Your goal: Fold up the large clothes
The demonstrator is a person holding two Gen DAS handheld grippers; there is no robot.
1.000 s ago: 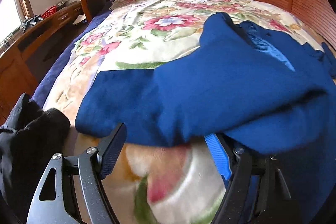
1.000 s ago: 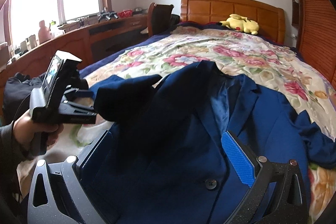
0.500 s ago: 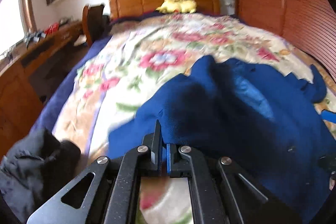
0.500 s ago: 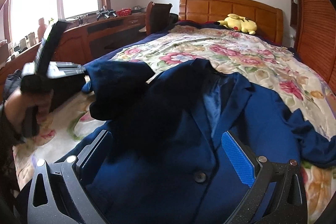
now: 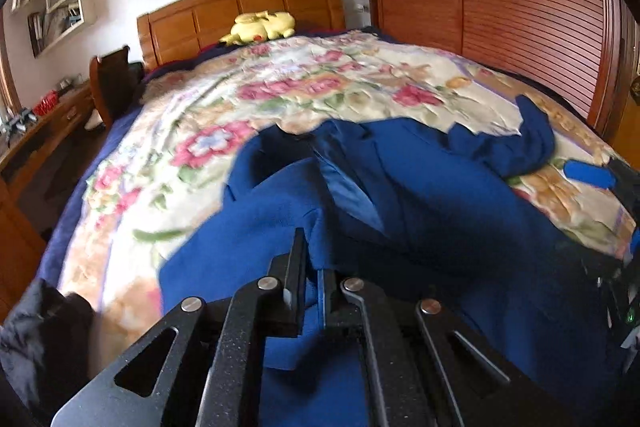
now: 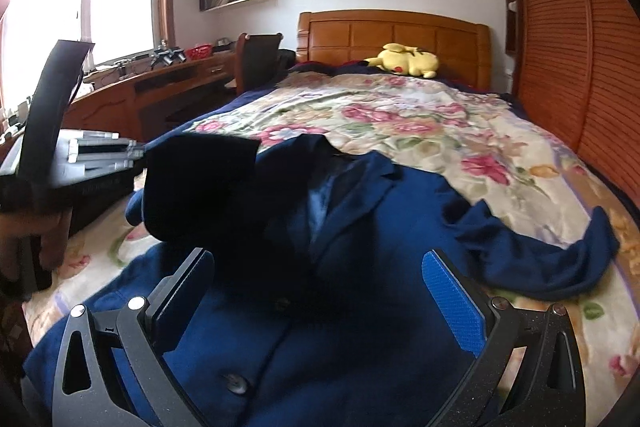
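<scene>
A navy blue suit jacket (image 6: 360,235) lies front up on the floral bedspread (image 6: 420,115), also in the left wrist view (image 5: 460,195). My left gripper (image 5: 312,267) is shut on the jacket's left sleeve (image 6: 200,179) and holds it lifted over the jacket body; it appears from outside at the left of the right wrist view (image 6: 92,155). My right gripper (image 6: 320,291) is open and empty, low over the jacket's front near a button (image 6: 234,383). The other sleeve (image 6: 560,259) lies spread to the right.
A yellow plush toy (image 6: 408,59) sits at the wooden headboard (image 6: 392,35). A desk (image 6: 160,87) and chair (image 6: 256,59) stand left of the bed. A slatted wardrobe (image 6: 568,47) runs along the right. Dark clothing (image 5: 36,339) lies at the bed's near left.
My left gripper closed on the sleeve, lifted it and carried it rightward over the jacket. My right gripper stayed open and barely moved.
</scene>
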